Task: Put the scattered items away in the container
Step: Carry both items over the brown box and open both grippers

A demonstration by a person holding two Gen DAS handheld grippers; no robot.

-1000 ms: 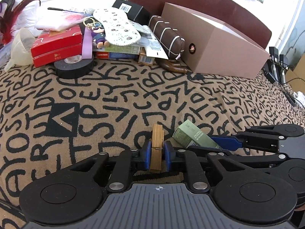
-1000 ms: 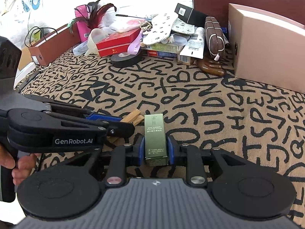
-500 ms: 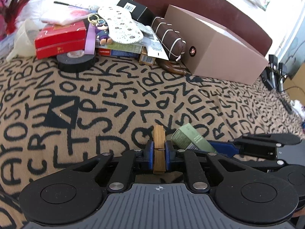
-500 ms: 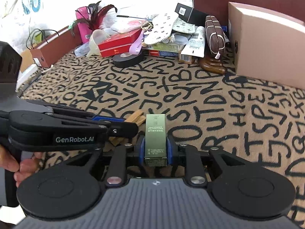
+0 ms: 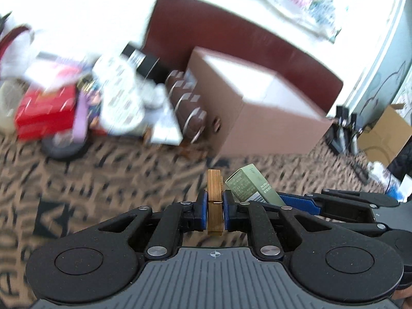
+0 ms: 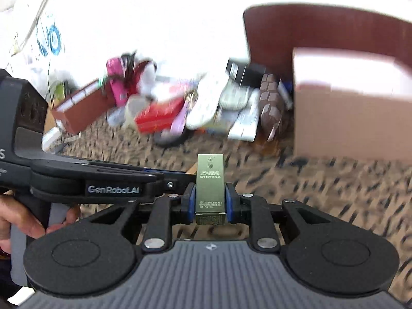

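Observation:
My left gripper is shut on a wooden clothespin and holds it above the patterned blanket. My right gripper is shut on a small green lotion box, which also shows in the left wrist view just right of the clothespin. The two grippers are side by side. The open tan cardboard box stands ahead on the blanket; in the right wrist view it is at the far right. Both views are blurred.
A pile of scattered items lies left of the box: red boxes, a black tape roll, a white spotted insole, a brown striped pouch, a black box. A dark red headboard stands behind.
Both grippers have risen and moved forward with their loads, towards the cardboard box. The box and pile now look nearer and the views have blurred.

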